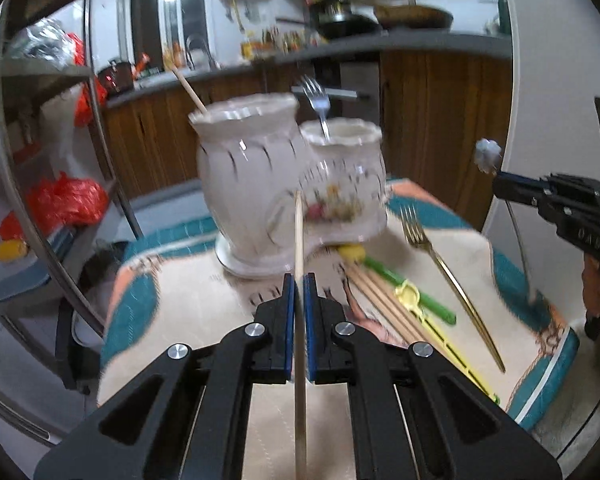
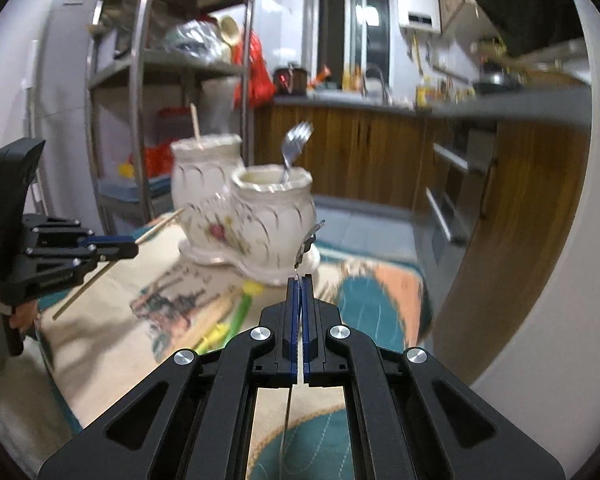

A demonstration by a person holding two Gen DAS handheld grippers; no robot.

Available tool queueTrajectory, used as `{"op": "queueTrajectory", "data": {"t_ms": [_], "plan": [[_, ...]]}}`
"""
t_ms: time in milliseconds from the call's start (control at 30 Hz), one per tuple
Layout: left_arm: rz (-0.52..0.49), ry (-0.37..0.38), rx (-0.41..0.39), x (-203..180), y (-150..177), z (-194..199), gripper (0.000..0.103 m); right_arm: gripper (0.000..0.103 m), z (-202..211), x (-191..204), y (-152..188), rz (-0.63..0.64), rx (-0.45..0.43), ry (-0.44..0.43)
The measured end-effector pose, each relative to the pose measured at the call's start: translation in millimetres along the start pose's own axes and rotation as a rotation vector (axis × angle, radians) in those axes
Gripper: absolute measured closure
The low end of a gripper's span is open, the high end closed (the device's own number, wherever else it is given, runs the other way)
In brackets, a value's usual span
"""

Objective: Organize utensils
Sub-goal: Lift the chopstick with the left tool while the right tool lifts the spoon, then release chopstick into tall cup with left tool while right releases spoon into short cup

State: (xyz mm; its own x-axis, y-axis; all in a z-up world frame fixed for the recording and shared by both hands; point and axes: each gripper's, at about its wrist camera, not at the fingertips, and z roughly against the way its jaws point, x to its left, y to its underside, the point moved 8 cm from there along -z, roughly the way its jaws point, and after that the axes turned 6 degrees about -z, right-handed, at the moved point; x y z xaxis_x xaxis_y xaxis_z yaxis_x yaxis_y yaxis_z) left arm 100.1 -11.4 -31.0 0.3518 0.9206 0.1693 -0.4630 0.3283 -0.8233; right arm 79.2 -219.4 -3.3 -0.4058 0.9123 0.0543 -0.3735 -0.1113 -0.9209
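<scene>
A white double ceramic utensil holder (image 1: 268,192) stands on the table; it also shows in the right wrist view (image 2: 244,216). Its tall cup holds a wooden chopstick (image 1: 190,90), its short cup a silver fork (image 1: 318,104). My left gripper (image 1: 299,280) is shut on a wooden chopstick (image 1: 299,232), held in front of the holder. My right gripper (image 2: 299,280) is shut on a thin metal utensil (image 2: 308,240), seen edge-on, near the short cup. On the cloth lie several chopsticks (image 1: 384,300), a gold fork (image 1: 448,272) and a green and yellow utensil (image 1: 412,292).
A patterned teal and beige cloth (image 1: 188,320) covers the small table. A metal shelf rack (image 2: 140,80) with red bags stands at the left. Wooden kitchen cabinets (image 2: 360,152) and a counter run behind. The table edge (image 1: 548,396) falls off at the right.
</scene>
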Motion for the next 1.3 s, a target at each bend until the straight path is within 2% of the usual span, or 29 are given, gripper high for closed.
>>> {"op": "queueTrajectory", "data": {"t_ms": [233,333,467,667,800,967,1133,1300], "plan": [[0.022,-0.030,-0.116,9,-16,19,0.098,0.101,24,18,-23,0.068,-0.164,0.034],[0.044,-0.040,-0.174,17,-29,30,0.098,0.101,31,20,-43,0.066,-0.233,0.048],[0.062,-0.036,-0.252,28,-58,38,0.098,0.101,27,23,-75,0.064,-0.290,0.048],[0.127,-0.030,-0.373,53,-117,40,0.098,0.101,3,19,-121,-0.017,-0.339,-0.011],[0.167,-0.021,-0.427,69,-156,30,0.098,0.101,-18,8,-147,-0.109,-0.355,-0.049],[0.224,-0.039,-0.474,83,-188,10,0.098,0.101,-41,-4,-167,-0.192,-0.374,-0.071],[0.234,-0.085,-0.508,88,-202,-14,0.098,0.101,-61,-16,-171,-0.253,-0.429,-0.030],[0.243,-0.148,-0.499,93,-194,-41,0.098,0.101,-81,-22,-163,-0.272,-0.444,0.023]]}}
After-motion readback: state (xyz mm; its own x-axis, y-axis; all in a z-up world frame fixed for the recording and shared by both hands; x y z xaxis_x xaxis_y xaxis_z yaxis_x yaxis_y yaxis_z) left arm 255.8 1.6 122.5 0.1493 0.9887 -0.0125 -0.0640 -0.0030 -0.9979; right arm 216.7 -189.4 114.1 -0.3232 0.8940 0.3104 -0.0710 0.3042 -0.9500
